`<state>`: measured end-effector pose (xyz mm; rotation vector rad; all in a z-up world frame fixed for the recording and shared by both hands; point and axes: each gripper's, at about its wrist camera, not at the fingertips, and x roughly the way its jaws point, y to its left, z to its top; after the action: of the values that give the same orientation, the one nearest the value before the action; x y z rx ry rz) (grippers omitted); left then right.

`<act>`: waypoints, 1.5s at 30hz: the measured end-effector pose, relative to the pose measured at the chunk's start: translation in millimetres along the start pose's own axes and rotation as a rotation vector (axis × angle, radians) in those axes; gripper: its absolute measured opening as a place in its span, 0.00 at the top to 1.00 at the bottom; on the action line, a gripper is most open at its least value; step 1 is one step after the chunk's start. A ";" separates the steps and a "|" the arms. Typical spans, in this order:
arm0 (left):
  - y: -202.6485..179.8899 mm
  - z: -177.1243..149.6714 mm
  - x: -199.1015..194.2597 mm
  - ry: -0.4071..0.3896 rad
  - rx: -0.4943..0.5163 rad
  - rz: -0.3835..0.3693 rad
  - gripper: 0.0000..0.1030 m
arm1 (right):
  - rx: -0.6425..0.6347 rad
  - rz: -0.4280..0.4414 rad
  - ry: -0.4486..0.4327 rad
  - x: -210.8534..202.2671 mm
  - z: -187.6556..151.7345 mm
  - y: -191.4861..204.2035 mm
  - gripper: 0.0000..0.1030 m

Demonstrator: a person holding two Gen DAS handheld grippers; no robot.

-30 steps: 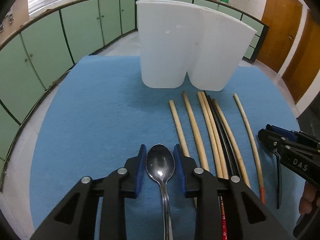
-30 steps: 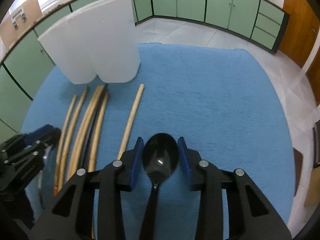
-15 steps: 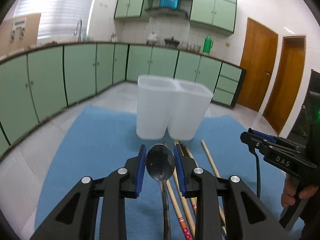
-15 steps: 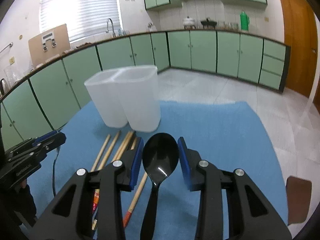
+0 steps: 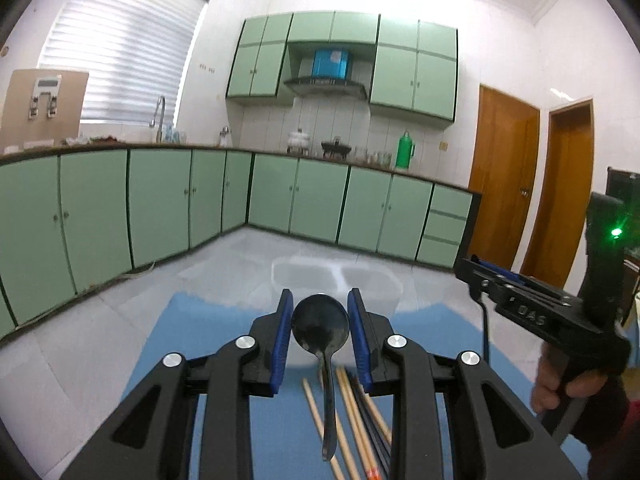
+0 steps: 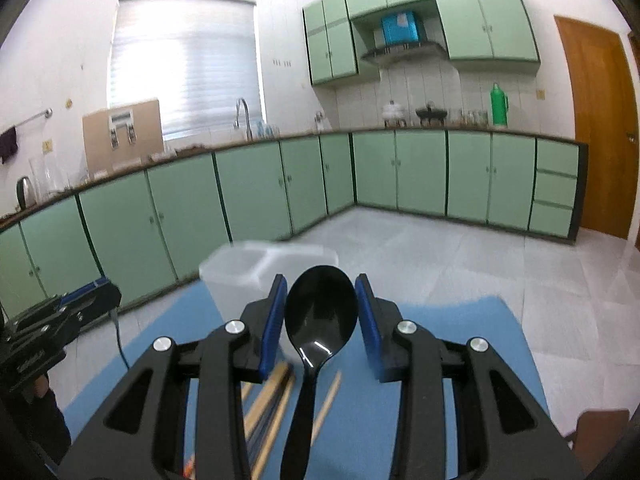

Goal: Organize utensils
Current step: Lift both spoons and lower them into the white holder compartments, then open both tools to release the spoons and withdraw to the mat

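My 2 grippers hang above the white container [image 5: 336, 280]; chopsticks [image 5: 352, 412] crowd the blue mat [image 5: 208, 344] below.

Two spoons [image 5: 320, 326] [image 6: 321, 312], one twin-compartment holder [image 5: 336, 276], several chopsticks [image 5: 352, 412] (uncountable, partly hidden).

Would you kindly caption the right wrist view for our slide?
Right tool holds a black plastic spoon above the translucent two-compartment container and blue mat.
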<state>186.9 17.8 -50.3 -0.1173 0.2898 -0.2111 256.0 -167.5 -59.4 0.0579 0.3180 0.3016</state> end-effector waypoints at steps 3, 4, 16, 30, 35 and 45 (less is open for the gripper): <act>1.5 22.9 -1.4 -0.057 -0.013 -0.016 0.73 | 0.015 0.028 -0.051 8.4 21.5 -6.5 0.67; 2.0 30.7 -2.2 -0.078 -0.014 -0.017 0.73 | 0.018 0.033 -0.063 11.3 27.0 -8.5 0.67; 4.3 102.8 57.6 -0.235 0.014 -0.028 0.73 | 0.023 0.024 -0.183 82.7 83.6 -17.1 0.67; 32.4 58.9 151.5 -0.016 -0.030 -0.027 0.73 | 0.036 -0.016 -0.031 143.5 35.5 -23.2 0.66; 35.0 49.2 140.2 0.008 -0.021 -0.003 0.61 | 0.055 -0.012 -0.003 129.9 30.0 -23.7 0.58; 25.5 19.0 54.9 0.095 -0.024 0.073 0.36 | 0.071 -0.078 0.121 36.6 -2.8 -18.8 0.23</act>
<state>248.8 32.0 -50.8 -0.1204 0.3901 -0.1410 293.6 -174.4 -75.0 0.0971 0.4498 0.2164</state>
